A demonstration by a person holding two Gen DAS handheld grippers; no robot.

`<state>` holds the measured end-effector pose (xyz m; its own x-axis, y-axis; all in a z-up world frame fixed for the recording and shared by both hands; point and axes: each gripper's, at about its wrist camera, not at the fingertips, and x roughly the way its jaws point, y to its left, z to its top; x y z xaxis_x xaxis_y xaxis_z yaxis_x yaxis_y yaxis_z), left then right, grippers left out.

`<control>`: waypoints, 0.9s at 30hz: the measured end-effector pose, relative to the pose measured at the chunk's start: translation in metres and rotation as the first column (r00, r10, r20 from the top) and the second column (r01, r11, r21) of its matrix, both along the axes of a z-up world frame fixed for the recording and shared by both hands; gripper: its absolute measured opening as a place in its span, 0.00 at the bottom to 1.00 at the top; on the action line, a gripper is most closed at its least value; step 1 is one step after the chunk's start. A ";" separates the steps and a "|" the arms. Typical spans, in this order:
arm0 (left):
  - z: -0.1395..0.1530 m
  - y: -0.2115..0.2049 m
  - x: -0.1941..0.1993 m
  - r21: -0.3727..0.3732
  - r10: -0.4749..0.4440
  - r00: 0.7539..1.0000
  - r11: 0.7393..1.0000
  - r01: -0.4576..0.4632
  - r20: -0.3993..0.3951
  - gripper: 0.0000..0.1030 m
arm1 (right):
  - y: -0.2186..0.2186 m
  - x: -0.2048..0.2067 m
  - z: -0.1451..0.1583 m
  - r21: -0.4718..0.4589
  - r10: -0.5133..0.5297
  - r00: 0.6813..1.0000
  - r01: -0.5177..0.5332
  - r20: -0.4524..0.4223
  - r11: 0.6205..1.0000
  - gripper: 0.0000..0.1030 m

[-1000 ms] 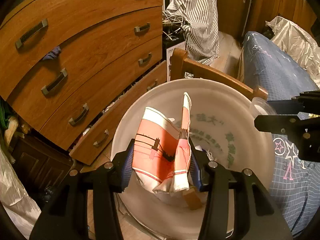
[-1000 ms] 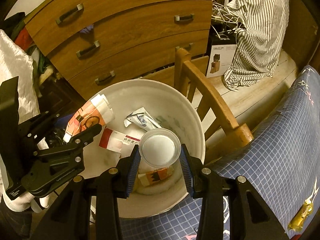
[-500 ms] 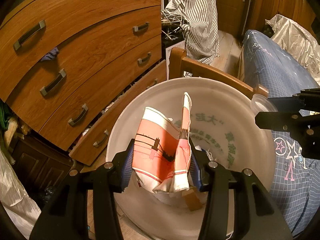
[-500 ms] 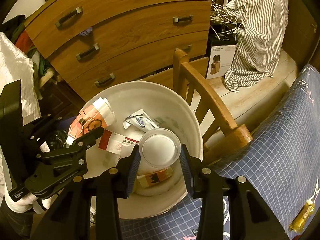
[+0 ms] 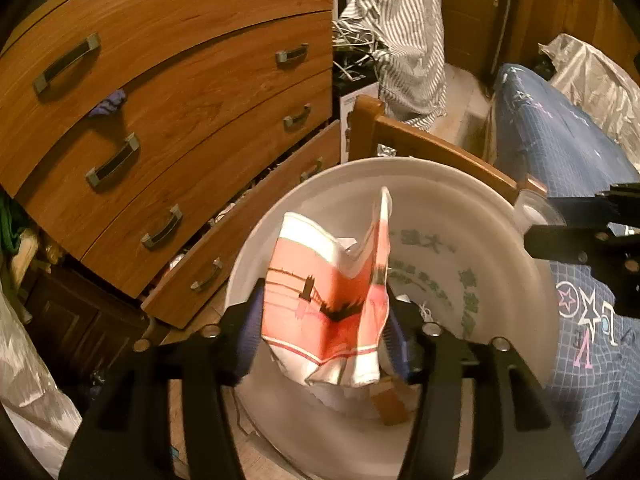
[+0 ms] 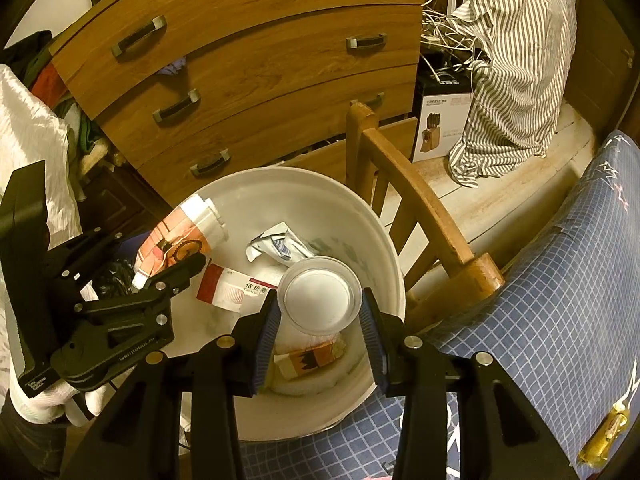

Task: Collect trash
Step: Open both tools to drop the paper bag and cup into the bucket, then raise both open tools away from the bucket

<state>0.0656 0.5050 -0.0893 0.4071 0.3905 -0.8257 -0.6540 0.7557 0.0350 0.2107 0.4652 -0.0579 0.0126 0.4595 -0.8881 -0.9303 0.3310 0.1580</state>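
Left tongs [image 5: 324, 328] over the white basin [image 5: 500, 216], jaws opening, a crumpled pink-and-white paper cup [image 5: 324, 304] between the blue pads [image 5: 250, 332]; cup blurred, a gap showing at the right pad, contact at the left pad hard to tell. Right tongs [image 6: 320, 320] above the near side of the same white basin [image 6: 384, 240], jaws opening too, a clear plastic cup [image 6: 320, 296] between the pads, mouth up toward the camera, narrow gaps showing on both sides. Below, in the basin: a red-and-white carton [image 6: 228, 288] near the middle, a crumpled white-and-blue wrapper [image 6: 280, 246] toward the far wall, a small brown-printed box [image 6: 312, 358] by the near wall. Green printed characters [image 5: 436, 276] on the inner wall of the basin. Just beyond the far rim, a wooden chair back [image 6: 416, 208]. Behind that, a wooden chest of drawers [image 6: 260, 60], its lowest drawer pulled out. Right of the basin, a bed with a blue checked cover [image 6: 560, 300]. Farther off, a striped shirt [image 6: 516, 80] hanging over tangled white cables, with a knife-block box [image 6: 440, 128] on the floor beside it. At the left edge of the right wrist view, a white-gloved hand [image 6: 44, 400] on the left tool's grip.
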 end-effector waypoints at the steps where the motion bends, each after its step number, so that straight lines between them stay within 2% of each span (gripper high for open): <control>1: 0.001 0.001 -0.001 0.001 0.003 1.000 1.000 -0.003 0.004 0.64 | -0.001 0.001 0.000 0.004 -0.001 1.000 0.001 0.001 1.000 0.58; 9: 0.005 -0.001 -0.005 0.003 0.015 1.000 1.000 -0.016 0.026 0.67 | -0.006 -0.001 0.011 0.049 0.006 1.000 -0.005 -0.007 0.999 0.60; 12: 0.012 -0.004 -0.011 0.000 0.022 0.998 1.000 -0.022 0.063 0.71 | -0.017 -0.006 0.024 0.106 0.005 1.000 -0.005 -0.003 0.994 0.62; 14: 0.025 -0.009 -0.023 0.003 0.034 0.993 0.999 -0.034 0.116 0.75 | -0.033 -0.013 0.037 0.171 -0.003 1.000 0.002 0.009 0.985 0.67; 15: 0.032 -0.012 -0.030 0.016 0.040 0.988 0.999 -0.043 0.146 0.76 | -0.040 -0.016 0.042 0.196 -0.007 1.000 0.004 0.014 0.980 0.70; 17: 0.048 -0.022 -0.045 0.048 0.059 0.978 0.996 -0.070 0.199 0.86 | -0.065 -0.029 0.057 0.277 -0.025 0.998 0.008 0.058 0.961 0.74; 20: 0.073 -0.040 -0.072 0.122 0.093 0.953 0.984 -0.133 0.290 0.94 | -0.103 -0.052 0.073 0.367 -0.048 0.990 -0.005 0.136 0.930 0.78; 24: 0.097 -0.069 -0.103 0.202 0.105 0.918 0.960 -0.194 0.382 0.94 | -0.155 -0.082 0.088 0.463 -0.085 0.973 -0.024 0.213 0.886 0.83; 27: 0.108 -0.091 -0.121 0.212 0.118 0.899 0.951 -0.224 0.423 0.95 | -0.193 -0.099 0.096 0.518 -0.115 0.962 -0.031 0.246 0.855 0.88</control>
